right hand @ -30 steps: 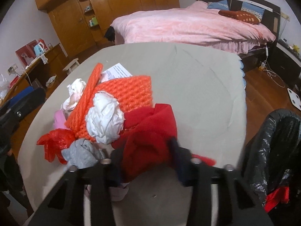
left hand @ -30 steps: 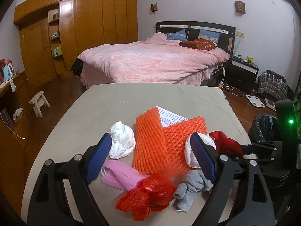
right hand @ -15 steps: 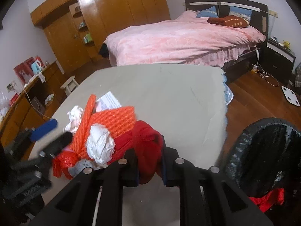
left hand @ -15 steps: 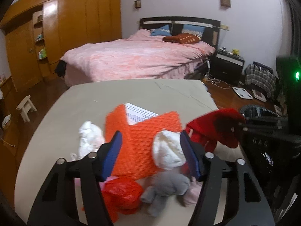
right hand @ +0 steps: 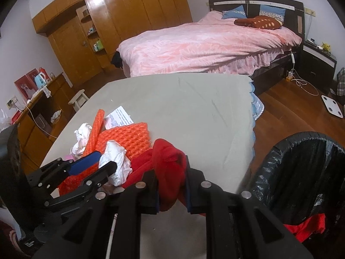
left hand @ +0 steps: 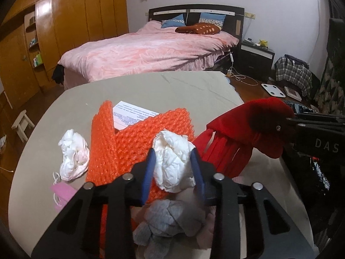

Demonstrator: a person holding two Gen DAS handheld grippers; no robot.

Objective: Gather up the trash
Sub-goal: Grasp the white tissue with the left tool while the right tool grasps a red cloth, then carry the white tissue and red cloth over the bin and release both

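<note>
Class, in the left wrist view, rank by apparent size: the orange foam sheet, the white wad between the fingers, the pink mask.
1. orange foam sheet
2. white wad, though nearness to the camera may enlarge it
3. pink mask, partly hidden by the left gripper

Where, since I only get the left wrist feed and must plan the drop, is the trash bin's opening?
Observer: The black-bag-lined trash bin stands just off the right edge of the beige table, with its mouth open.
Operator: Anything in it?
Observer: Something red lies low inside.
Operator: How is the right gripper's hold?
Observer: The right gripper has the red cloth pinched between both pads. The rest of the cloth trails left to the white crumpled paper wad in the left gripper.
</note>
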